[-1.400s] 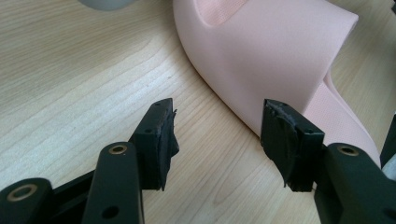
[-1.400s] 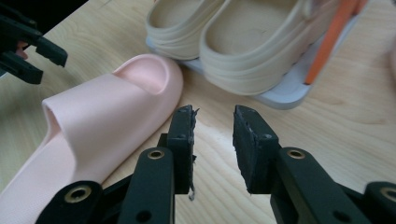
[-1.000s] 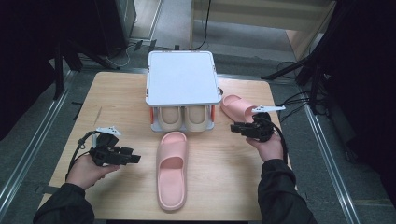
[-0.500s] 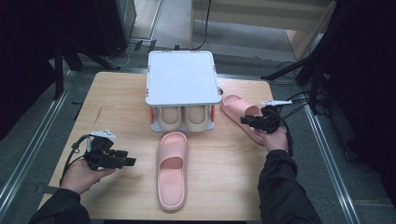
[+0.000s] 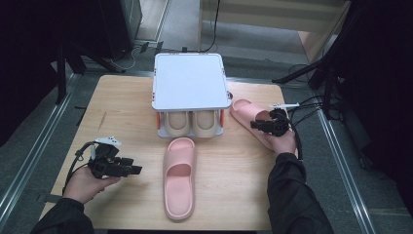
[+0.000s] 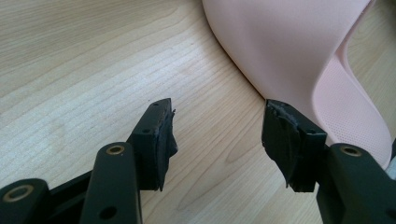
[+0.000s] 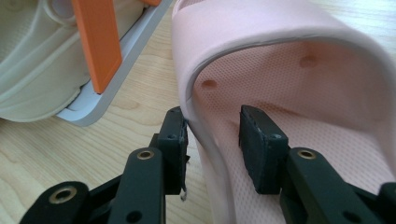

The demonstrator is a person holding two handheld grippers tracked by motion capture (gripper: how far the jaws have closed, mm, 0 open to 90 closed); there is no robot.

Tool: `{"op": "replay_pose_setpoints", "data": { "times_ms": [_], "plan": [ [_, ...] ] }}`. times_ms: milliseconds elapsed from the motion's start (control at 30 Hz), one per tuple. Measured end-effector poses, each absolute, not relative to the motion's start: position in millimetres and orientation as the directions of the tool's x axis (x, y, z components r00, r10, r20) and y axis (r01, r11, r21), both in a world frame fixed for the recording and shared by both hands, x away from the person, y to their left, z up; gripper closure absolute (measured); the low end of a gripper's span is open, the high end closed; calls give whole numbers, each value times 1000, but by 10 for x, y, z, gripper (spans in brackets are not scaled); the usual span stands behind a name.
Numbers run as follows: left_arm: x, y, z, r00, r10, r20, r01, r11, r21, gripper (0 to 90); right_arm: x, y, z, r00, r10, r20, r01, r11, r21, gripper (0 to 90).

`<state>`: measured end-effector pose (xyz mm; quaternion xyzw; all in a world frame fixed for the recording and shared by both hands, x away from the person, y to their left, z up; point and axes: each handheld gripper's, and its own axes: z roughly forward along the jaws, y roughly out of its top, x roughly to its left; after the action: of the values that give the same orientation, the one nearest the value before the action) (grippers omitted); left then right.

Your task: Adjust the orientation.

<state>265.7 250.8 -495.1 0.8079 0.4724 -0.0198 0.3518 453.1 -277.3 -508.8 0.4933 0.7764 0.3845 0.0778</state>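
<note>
A pink slipper [image 5: 179, 180] lies in the middle of the wooden table [image 5: 122, 112], toe toward a small rack. My left gripper [image 5: 139, 169] rests open to its left, jaws aimed at it; in the left gripper view the gripper [image 6: 217, 126] holds nothing, with the slipper [image 6: 289, 42] just beyond. A second pink slipper [image 5: 242, 109] lies right of the rack. My right gripper [image 5: 253, 125] is at its strap. In the right gripper view the gripper [image 7: 212, 135] straddles the strap's edge [image 7: 196, 93]; its jaws have just been opening and the inner pad stands clear.
The rack [image 5: 191, 80] has a white top and orange posts [image 7: 95, 42]. A pair of beige slippers [image 5: 190, 124] sits on its lower shelf. Cables trail off the table's right edge [image 5: 311, 105]. A grey floor and dark equipment surround the table.
My right hand has moved farther back and right onto the right pink slipper, and its jaws now bracket the strap. The left hand has stayed put.
</note>
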Motion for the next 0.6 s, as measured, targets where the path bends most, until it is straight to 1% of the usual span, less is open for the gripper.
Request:
{"op": "replay_pose_setpoints", "data": {
  "times_ms": [100, 233, 467, 500, 600],
  "plan": [
    [2656, 2504, -4952, 552, 749, -366, 778, -306, 548, 434, 4566, -2726, -5115, -511, 821, 253, 700, 227, 677, 671],
    [2656, 2505, -4953, 553, 749, -365, 778, -307, 548, 434, 4596, -2666, -5103, -522, 817, 247, 698, 242, 674, 744],
    [2656, 2506, -4958, 555, 746, -368, 779, -310, 546, 431, 4576, -2634, -4977, -527, 827, 197, 660, 252, 707, 850],
    [2660, 2508, -4958, 556, 746, -367, 779, -313, 544, 431, 4566, -2633, -4953, -522, 830, 195, 659, 248, 710, 853],
    [2673, 2501, -4959, 556, 745, -369, 779, -312, 544, 428, 4564, -2652, -4895, -498, 833, 241, 682, 204, 702, 856]
  ]
}}
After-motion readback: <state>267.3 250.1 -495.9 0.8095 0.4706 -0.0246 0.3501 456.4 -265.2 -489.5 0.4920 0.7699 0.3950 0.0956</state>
